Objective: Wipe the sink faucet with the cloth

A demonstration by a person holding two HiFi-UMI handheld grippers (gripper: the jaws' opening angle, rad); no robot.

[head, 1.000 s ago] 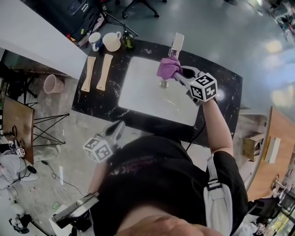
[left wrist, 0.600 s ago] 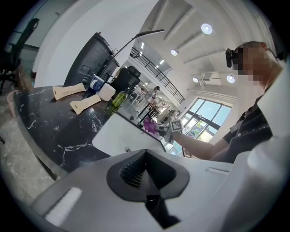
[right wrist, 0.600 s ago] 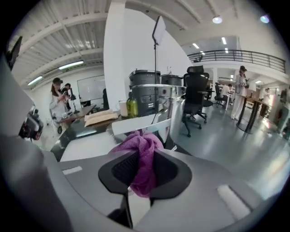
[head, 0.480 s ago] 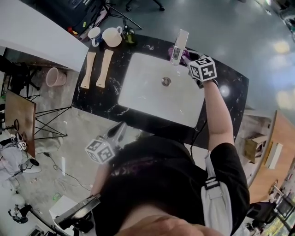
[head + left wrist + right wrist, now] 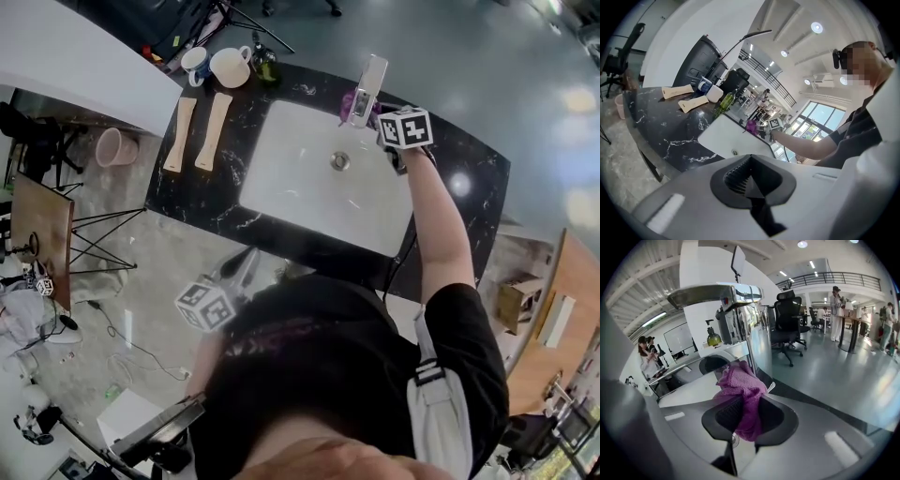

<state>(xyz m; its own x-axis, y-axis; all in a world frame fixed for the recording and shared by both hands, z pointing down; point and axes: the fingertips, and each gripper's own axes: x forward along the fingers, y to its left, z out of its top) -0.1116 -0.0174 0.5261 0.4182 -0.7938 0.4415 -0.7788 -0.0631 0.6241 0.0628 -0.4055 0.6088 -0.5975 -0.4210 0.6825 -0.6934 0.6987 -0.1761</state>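
Note:
The chrome faucet [image 5: 367,86] stands at the back rim of the white sink [image 5: 300,187]. My right gripper [image 5: 380,114] is shut on a purple cloth [image 5: 356,101] and holds it against the faucet's right side, low by the base. In the right gripper view the cloth [image 5: 743,397] bulges from between the jaws, with the faucet body [image 5: 740,319] directly ahead. The left gripper view shows the cloth [image 5: 751,125] far across the basin [image 5: 726,140]. My left gripper [image 5: 246,258] hangs in front of the counter, away from the sink, shut with nothing in it [image 5: 749,180].
On the black marble counter [image 5: 202,202], left of the sink, lie two wooden pieces [image 5: 197,133]. Two mugs [image 5: 214,66] and a green bottle [image 5: 262,64] stand at the back left. A pink bucket [image 5: 114,147] sits on the floor to the left.
My right gripper has carried the cloth from under the spout over the basin to the faucet's right side, further back and lower. The left gripper has hardly moved.

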